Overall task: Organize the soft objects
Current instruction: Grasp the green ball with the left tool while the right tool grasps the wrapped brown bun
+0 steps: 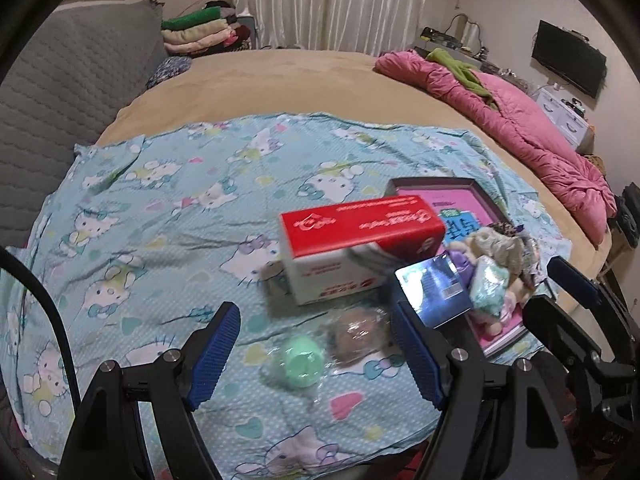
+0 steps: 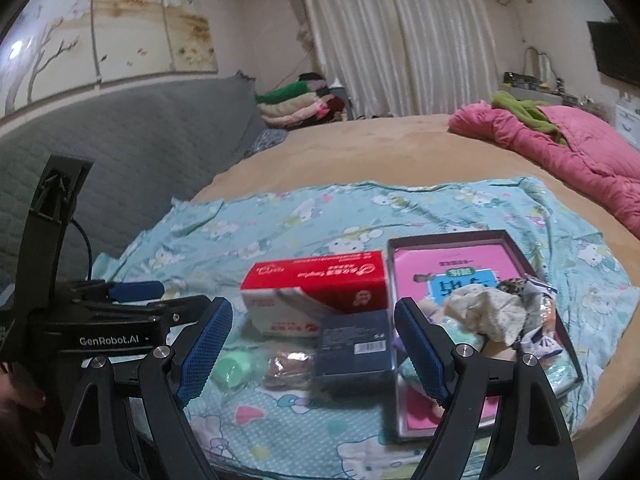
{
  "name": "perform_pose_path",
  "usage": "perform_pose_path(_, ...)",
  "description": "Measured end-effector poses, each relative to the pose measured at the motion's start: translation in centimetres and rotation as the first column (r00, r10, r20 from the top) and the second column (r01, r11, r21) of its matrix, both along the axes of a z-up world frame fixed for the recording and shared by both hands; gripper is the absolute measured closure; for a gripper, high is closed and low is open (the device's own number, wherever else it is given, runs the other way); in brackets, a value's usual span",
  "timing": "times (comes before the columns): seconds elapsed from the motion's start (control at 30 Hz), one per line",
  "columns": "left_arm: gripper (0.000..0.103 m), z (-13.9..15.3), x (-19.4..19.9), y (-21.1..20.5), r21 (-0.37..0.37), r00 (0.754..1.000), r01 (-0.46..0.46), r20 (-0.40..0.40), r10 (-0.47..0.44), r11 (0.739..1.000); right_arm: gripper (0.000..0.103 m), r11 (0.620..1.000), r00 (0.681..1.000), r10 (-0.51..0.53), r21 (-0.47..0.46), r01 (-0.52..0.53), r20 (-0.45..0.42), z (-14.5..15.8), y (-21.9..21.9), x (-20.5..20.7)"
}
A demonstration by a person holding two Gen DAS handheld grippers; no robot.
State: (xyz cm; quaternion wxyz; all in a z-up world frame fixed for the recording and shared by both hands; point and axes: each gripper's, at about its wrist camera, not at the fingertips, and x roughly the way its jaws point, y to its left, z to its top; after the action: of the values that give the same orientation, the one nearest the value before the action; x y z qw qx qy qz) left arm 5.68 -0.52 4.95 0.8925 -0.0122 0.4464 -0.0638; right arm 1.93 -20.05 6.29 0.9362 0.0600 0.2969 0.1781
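Observation:
On the blue cat-print sheet (image 1: 160, 208) lie a mint-green soft ball (image 1: 302, 362) and a brown one (image 1: 356, 336), both in clear wrap. My left gripper (image 1: 316, 356) hovers open just above them, touching nothing. A pink-lined tray (image 1: 432, 182) at the right holds a heap of small plush toys (image 1: 496, 264). In the right wrist view the right gripper (image 2: 312, 356) is open and empty over the green ball (image 2: 232, 368), the brown ball (image 2: 288, 368) and a dark blue box (image 2: 356, 348), beside the tray (image 2: 448, 238) of plush toys (image 2: 492, 312).
A red and white carton (image 1: 360, 244) lies behind the balls, and the blue box (image 1: 434, 288) leans at the tray's edge. A pink quilt (image 1: 520, 120) is bunched at the far right. A grey headboard (image 1: 60, 92) lines the left. Folded clothes (image 1: 200, 32) are stacked at the back.

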Motion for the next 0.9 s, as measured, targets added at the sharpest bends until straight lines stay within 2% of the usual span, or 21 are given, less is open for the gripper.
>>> perform_pose_path(0.37, 0.026, -3.9, 0.1, 2.3, -0.006, 0.997, -0.031, -0.073, 0.030, 1.000, 0.019, 0.982, 0.991, 0.136, -0.128, -0.137, -0.021, -2.2, 3.8, 0.1)
perform_pose_path(0.67, 0.026, -7.1, 0.6, 3.5, -0.035, 0.990, -0.030, -0.136, 0.025, 0.999, 0.019, 0.936, 0.970, 0.235, -0.255, -0.241, -0.053, -4.5, 6.4, 0.0)
perform_pose_path(0.77, 0.026, -8.3, 0.9, 3.5, -0.033, 0.987, -0.029, -0.162, 0.024, 0.999, 0.019, 0.910, 0.964, 0.258, -0.320, -0.262, -0.055, -5.4, 7.1, 0.0)
perform_pose_path(0.9, 0.026, -9.2, 1.0, 3.5, -0.026, 0.983, -0.029, -0.183, 0.024, 0.999, 0.019, 0.887, 0.957, 0.283, -0.360, -0.288, -0.069, -6.4, 7.9, 0.2)
